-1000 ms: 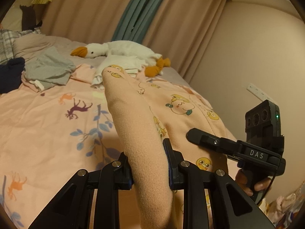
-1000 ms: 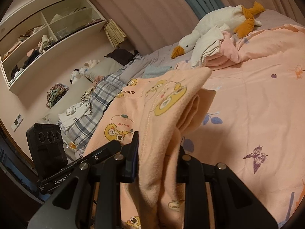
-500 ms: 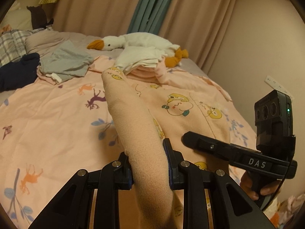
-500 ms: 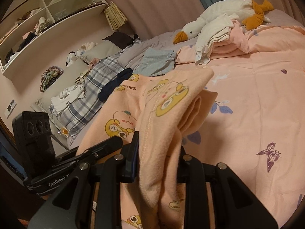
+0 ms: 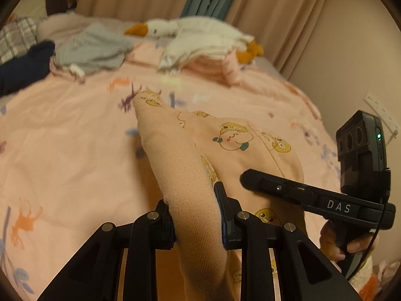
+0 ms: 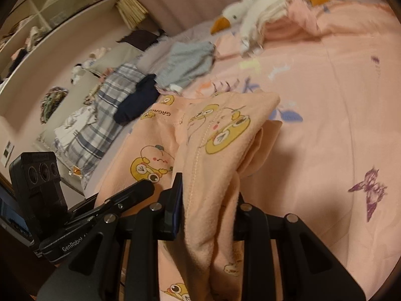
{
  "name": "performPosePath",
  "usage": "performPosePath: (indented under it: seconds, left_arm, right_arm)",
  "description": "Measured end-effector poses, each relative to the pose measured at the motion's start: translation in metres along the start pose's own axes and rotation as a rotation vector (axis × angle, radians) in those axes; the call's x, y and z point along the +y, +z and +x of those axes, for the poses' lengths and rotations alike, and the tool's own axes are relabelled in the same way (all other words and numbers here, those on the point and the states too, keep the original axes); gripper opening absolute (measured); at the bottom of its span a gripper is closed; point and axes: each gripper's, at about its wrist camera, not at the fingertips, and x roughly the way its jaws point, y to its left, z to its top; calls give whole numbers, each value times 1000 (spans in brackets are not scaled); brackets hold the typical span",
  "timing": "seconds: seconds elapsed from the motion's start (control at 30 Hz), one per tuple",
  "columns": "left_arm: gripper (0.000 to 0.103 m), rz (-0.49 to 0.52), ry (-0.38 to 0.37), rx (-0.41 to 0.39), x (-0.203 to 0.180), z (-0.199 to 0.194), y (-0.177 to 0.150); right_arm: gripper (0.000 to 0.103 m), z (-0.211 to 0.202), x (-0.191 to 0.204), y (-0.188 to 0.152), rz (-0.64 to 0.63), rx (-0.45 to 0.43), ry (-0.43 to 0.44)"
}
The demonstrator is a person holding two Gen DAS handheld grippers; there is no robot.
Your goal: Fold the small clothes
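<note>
Left tongs & right tongs each clenched on a bunched edge of 1 peach garment, lower center of both frames, over the bed. Upper frame: 1 goose toy, 1 grey top.

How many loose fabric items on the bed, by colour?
Peach cartoon-print garment, held by both grippers: 1
Grey garment: 1
Navy garment: 1
White folded item: 1
Pink folded item: 1
Total: 5
</note>
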Motion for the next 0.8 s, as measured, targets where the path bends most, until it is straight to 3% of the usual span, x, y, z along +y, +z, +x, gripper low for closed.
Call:
performPosePath:
  seconds: [0.13, 0.3, 0.33, 0.37, 0.43, 0.47, 0.6, 0.8]
  left_arm:
    - [24, 4, 69, 82, 7, 28, -12]
    - [24, 69, 145, 72, 1, 31, -20]
    - [28, 68, 154, 79, 3, 32, -21]
    - [31, 58, 166, 89, 6, 33, -22]
    - [53, 26, 198, 96, 15, 34, -21]
    - [56, 13, 205, 99, 20, 37, -19]
    - [58, -71, 189, 121, 39, 25, -17]
    - [55, -201, 287, 52, 63, -12, -16]
  right_arm:
    - [27, 26, -10, -11, 10, 81, -80]
    - [34, 34, -29, -15, 39, 98, -86]
    - [37, 35, -33, -15, 58, 100, -91]
    - [38, 35, -36, -16, 65, 100, -96]
    - [38, 35, -39, -17, 77, 101, -90]
    - [38, 34, -38, -18, 72, 101, -92]
    - [45, 27, -39, -17, 48, 99, -117]
    - [47, 10, -47, -14, 39, 58, -172]
